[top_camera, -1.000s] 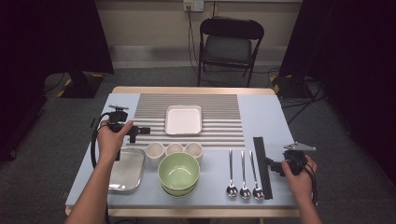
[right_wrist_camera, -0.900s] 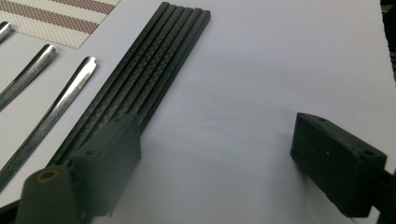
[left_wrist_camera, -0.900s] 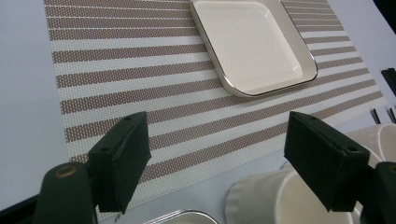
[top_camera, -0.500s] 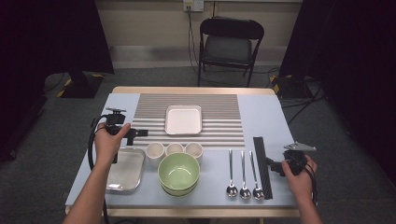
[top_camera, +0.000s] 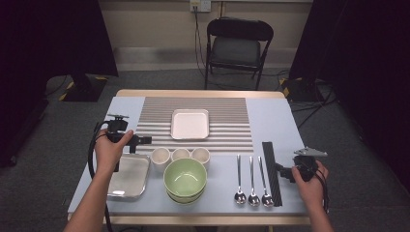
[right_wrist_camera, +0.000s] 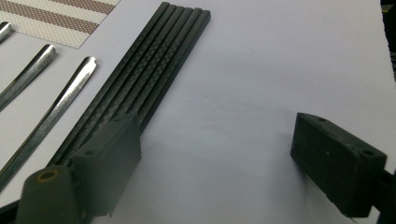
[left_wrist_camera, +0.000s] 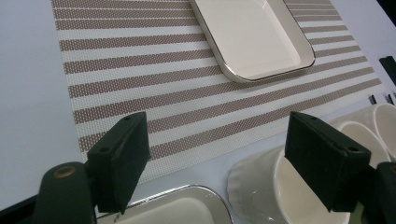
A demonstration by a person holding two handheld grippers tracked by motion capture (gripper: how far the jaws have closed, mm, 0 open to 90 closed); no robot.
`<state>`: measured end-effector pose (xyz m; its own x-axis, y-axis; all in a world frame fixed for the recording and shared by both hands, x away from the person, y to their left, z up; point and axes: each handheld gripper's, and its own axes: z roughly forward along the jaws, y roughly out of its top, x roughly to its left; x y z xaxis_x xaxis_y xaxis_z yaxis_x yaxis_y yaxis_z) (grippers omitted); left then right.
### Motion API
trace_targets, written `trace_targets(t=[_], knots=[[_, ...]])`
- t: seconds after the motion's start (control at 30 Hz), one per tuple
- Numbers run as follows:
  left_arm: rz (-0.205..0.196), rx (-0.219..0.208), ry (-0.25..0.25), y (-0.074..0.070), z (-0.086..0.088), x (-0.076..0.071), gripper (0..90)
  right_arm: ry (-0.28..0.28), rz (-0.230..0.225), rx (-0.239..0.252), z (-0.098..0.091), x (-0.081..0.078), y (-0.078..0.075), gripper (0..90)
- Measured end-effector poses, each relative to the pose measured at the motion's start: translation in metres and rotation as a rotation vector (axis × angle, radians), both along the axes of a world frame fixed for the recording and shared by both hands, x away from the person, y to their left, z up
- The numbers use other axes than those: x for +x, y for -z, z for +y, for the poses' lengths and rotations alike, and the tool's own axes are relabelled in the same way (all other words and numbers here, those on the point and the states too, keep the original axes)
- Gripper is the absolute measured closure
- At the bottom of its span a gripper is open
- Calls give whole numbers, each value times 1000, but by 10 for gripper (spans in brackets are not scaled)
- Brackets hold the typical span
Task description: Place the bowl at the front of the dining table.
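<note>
From the high view, the left gripper is hovering just left of the nearest small cup, its jaws spread and empty; the right gripper is waiting beside the chopsticks, well right of that cup.

In the left gripper view, the cup is sitting under the right-hand jaw, so I judge shifting sideways to straddle its rim before closing.

In the right gripper view, the jaws are standing released, gripping nothing.
</note>
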<state>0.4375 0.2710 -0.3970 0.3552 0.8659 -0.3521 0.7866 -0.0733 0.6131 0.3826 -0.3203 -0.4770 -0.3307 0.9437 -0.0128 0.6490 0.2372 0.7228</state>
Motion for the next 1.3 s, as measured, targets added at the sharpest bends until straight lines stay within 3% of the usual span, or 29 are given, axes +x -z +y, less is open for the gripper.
trace_targets(t=[0.1,0.3,0.87,1.3], knots=[[-2,16,2,0,2,-3,218,0,0,1,0,0,0,148],[-10,2,-6,1,6,-9,218,-1,0,1,0,0,0,148],[-30,12,-4,-1,17,-29,217,-2,-1,0,0,0,0,149],[-29,-1,-12,10,23,-36,216,-2,-3,-1,0,0,0,149]])
